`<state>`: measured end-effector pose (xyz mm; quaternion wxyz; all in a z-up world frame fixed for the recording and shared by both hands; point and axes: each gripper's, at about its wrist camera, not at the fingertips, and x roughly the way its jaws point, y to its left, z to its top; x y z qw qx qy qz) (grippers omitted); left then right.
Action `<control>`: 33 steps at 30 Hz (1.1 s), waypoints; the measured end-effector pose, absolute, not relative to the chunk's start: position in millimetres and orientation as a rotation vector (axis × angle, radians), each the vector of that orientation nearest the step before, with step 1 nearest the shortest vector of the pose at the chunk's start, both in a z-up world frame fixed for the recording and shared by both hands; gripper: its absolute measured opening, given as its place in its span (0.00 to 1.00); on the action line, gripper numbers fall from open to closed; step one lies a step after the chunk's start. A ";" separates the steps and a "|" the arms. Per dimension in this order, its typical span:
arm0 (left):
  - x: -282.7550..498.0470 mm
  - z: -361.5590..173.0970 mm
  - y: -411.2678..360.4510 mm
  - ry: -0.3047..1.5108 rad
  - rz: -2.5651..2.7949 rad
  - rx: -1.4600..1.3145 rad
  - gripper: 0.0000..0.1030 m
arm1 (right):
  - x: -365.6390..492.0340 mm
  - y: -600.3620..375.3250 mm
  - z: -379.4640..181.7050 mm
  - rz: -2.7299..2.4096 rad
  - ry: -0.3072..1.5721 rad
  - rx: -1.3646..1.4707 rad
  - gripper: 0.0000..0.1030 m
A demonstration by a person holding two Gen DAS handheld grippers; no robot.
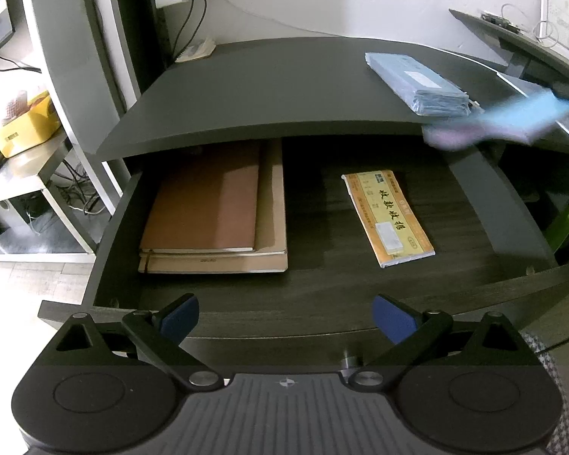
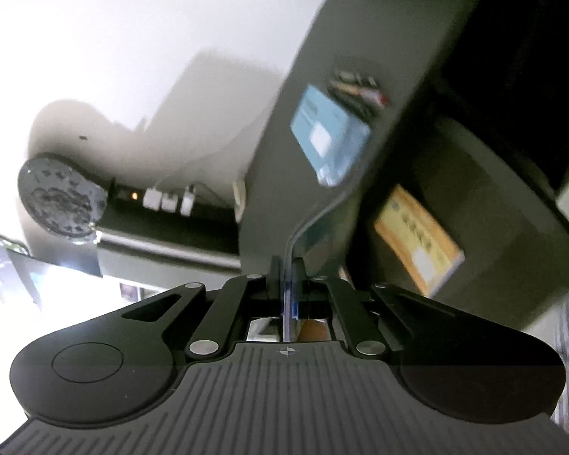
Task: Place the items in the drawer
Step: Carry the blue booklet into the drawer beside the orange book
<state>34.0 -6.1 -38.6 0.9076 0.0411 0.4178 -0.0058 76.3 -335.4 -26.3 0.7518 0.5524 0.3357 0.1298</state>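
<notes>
**Desk:** What's the frame?

**Operator:** My left gripper [image 1: 286, 320] hangs released, pads spread, over the front edge of the open drawer [image 1: 322, 288]. Inside lie two brown notebooks [image 1: 208, 212] on the left and a yellow receipt book [image 1: 389, 218] on the right, its long axis running front to back.

**Desk:** And the right?

**Operator:** My right gripper [image 2: 289, 284] is clenched on a thin blue booklet [image 1: 527, 117], held edge-on between the pads. From the left camera it blurs over the right end of the surface [image 1: 284, 87], just beside a wrapped blue stack [image 1: 417, 83] that sits on top, not yet stowed.

**Desk:** Which way to the drawer?

**Operator:** I judge it lies down and leftward from the right gripper; the bare patch between notebooks and receipt book looks nearest. The surface's front lip overhangs, so I'd go in from the front.
</notes>
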 end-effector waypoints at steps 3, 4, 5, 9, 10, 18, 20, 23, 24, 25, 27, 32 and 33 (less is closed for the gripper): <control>35.0 -38.7 -6.3 0.862 -0.013 0.083 0.96 | 76.8 -330.0 -36.2 0.270 0.800 1.186 0.03; 35.2 -38.9 -6.3 0.863 -0.013 0.083 0.96 | 82.2 -326.6 -41.0 0.261 0.820 1.174 0.03; 34.8 -39.0 -6.0 0.863 -0.013 0.083 0.96 | 90.7 -322.5 -47.1 0.253 0.839 1.165 0.03; 34.0 -38.1 -2.0 0.864 -0.004 0.080 0.96 | 136.3 -304.2 -73.0 0.236 0.896 1.147 0.03; 34.0 -37.7 -0.7 0.864 0.000 0.079 0.96 | 148.7 -299.3 -78.5 0.233 0.894 1.146 0.03; 36.8 -37.9 9.6 0.867 0.023 0.068 0.96 | 201.0 -274.4 -140.6 0.027 1.030 1.080 0.03; 38.3 -39.0 9.8 0.870 0.021 0.066 0.96 | 199.8 -272.7 -148.7 -0.018 1.049 1.070 0.03; 39.9 -39.9 8.4 0.872 0.016 0.069 0.96 | 196.1 -269.7 -155.9 -0.040 1.072 1.075 0.04; 40.3 -40.1 7.8 0.872 0.014 0.070 0.96 | 195.6 -268.4 -157.0 -0.047 1.085 1.059 0.07; 40.2 -40.1 7.6 0.870 0.011 0.071 0.96 | 195.2 -267.4 -157.3 -0.060 1.099 1.035 0.09; 40.0 -39.2 6.9 0.866 0.009 0.073 0.96 | 194.7 -266.7 -154.6 -0.106 1.139 0.957 0.18; 39.1 -36.6 7.3 0.851 0.009 0.067 0.96 | 200.6 -242.4 -129.2 -0.030 1.200 0.599 0.57; 39.2 -35.8 7.8 0.847 0.009 0.063 0.96 | 204.1 -229.3 -123.4 0.032 1.206 0.498 0.68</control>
